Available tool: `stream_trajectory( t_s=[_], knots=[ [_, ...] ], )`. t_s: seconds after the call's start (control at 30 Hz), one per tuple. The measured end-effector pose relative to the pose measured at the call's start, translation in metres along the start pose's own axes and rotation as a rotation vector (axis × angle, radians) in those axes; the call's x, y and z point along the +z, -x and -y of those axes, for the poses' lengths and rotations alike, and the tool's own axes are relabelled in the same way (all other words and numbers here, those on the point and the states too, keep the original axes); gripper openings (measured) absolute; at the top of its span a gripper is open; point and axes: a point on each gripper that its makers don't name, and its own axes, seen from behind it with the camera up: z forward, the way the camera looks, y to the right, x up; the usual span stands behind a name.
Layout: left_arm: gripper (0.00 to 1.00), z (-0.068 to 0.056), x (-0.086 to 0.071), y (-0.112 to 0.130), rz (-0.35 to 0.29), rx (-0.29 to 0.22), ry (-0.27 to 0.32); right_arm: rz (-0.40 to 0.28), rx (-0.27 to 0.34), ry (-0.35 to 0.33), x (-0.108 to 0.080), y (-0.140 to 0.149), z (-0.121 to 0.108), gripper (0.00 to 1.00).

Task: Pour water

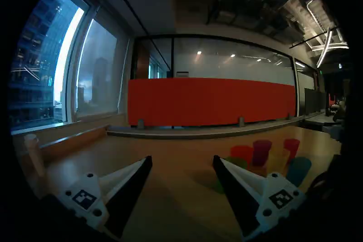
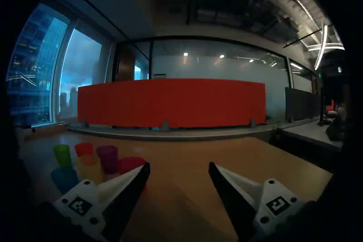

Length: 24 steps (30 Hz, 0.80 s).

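1. Window glass [image 1: 68, 74] takes up the far left of the left gripper view, with tall buildings outside it
2. Further right in that view, the left gripper [image 1: 181, 159] hovers low over the wooden table [image 1: 181, 196]; its two fingers are spread wide with nothing between them
3. The cups [image 1: 262, 150] stand in a tight cluster on the table just past the right-hand finger (red, purple, yellow, blue, and a green one partly hidden behind the fingertip)
4. In the right gripper view the same cups [image 2: 108, 158] sit at the far left, upright and close together, beside the left-hand finger
5. The right gripper [image 2: 179, 171] is to their right, fingers equally wide and gripping nothing, above bare tabletop
6. A long red partition [image 2: 172, 101] runs across the table's far edge
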Motion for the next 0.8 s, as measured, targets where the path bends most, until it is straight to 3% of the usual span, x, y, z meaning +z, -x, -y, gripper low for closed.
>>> stream_trajectory(
  t_s=[0.47, 0.8],
  knots=[
    [1.0, 0.0, 0.006, -0.059, -0.004, 0.047, 0.011, 0.053, -0.014, -0.02, 0.006, -0.037, -0.003, 1.0],
    [1.0, -0.009, 0.014, -0.105, 0.009, 0.008, 0.069, 0.06, 0.009, -0.03, 0.016, -0.083, -0.005, 1.0]
  ],
)
